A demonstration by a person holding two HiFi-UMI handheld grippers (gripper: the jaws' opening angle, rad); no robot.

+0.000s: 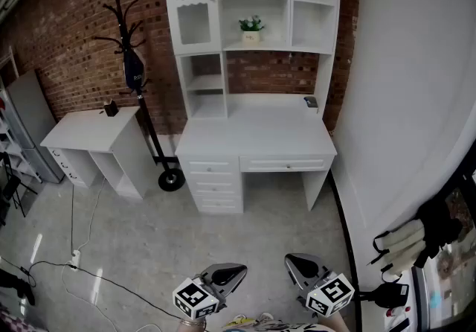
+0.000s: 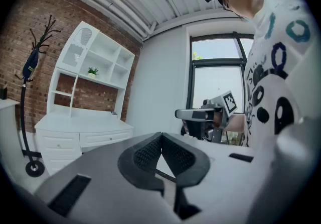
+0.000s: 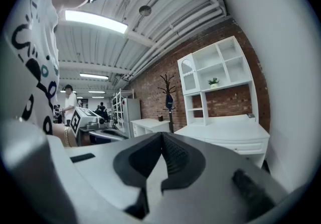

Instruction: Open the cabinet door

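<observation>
A white desk with a hutch (image 1: 253, 62) stands against the brick wall. Its arched glass cabinet door (image 1: 191, 3) at the hutch's top left is closed; it also shows far off as the cabinet door (image 2: 75, 49) in the left gripper view and as the cabinet door (image 3: 188, 75) in the right gripper view. My left gripper (image 1: 239, 270) and right gripper (image 1: 287, 259) hover low at the frame's bottom, far from the desk. The left gripper (image 2: 161, 135) has its jaws shut on nothing. The right gripper (image 3: 161, 134) is likewise shut and empty.
A black coat stand (image 1: 137, 70) on a wheeled base stands left of the desk, beside a low white side table (image 1: 93, 133). A white wall (image 1: 416, 100) runs along the right. A cable and power strip (image 1: 74, 257) lie on the grey floor. People stand far off (image 3: 70, 100).
</observation>
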